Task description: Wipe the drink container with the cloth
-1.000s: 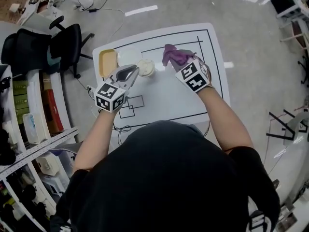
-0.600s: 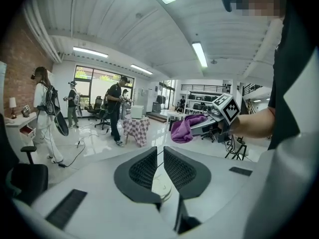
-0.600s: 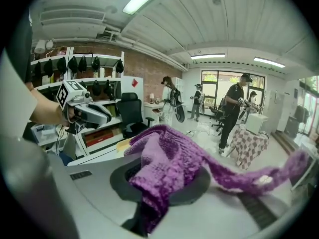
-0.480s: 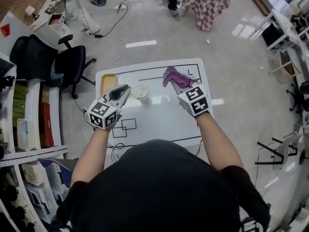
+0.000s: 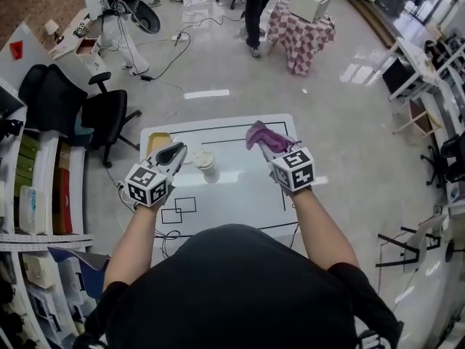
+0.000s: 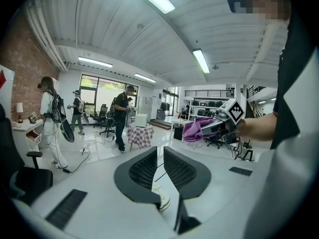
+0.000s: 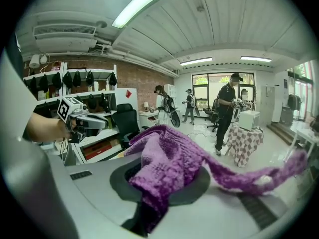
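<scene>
The cloth [image 5: 263, 137] was clamped in the right hand-held gripper [image 5: 275, 150]; the left hand-held gripper [image 5: 174, 151] was seen closed and empty, left of the drink container [image 5: 204, 160].

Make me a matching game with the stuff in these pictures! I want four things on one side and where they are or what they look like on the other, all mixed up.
Things:
1. cloth
2. drink container
3. left gripper
4. tray

Descriptions:
A. white, standing on the table
B. shut, with nothing in it
C. purple, clamped in the right gripper
D. yellow, lying by the table's far left corner

Right pairs: 1-C, 2-A, 3-B, 4-D
</scene>
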Demonstrator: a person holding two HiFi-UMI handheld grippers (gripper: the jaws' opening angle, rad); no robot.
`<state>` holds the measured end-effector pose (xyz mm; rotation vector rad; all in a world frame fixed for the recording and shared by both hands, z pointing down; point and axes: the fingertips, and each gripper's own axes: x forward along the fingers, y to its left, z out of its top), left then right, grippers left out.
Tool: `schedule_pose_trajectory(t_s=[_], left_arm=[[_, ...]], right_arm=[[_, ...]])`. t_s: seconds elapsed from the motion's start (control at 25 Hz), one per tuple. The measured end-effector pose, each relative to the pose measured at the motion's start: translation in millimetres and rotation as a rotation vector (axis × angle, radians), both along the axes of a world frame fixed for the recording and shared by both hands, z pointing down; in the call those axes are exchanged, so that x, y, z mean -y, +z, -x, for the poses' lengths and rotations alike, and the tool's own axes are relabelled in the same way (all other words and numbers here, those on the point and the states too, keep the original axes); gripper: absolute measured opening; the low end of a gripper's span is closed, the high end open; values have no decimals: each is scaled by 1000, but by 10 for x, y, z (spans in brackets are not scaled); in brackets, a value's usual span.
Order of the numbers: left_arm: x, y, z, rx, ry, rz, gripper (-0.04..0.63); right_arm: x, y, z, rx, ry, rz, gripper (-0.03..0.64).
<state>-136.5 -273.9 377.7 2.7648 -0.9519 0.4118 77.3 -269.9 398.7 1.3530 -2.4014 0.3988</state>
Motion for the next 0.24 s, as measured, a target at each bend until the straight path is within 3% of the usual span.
schedule_pose_trajectory(t_s=[0.24], left_arm=[[-119, 67, 74, 1, -9, 0, 44]], right_arm=[[-187, 118, 25, 6, 0, 5, 77]])
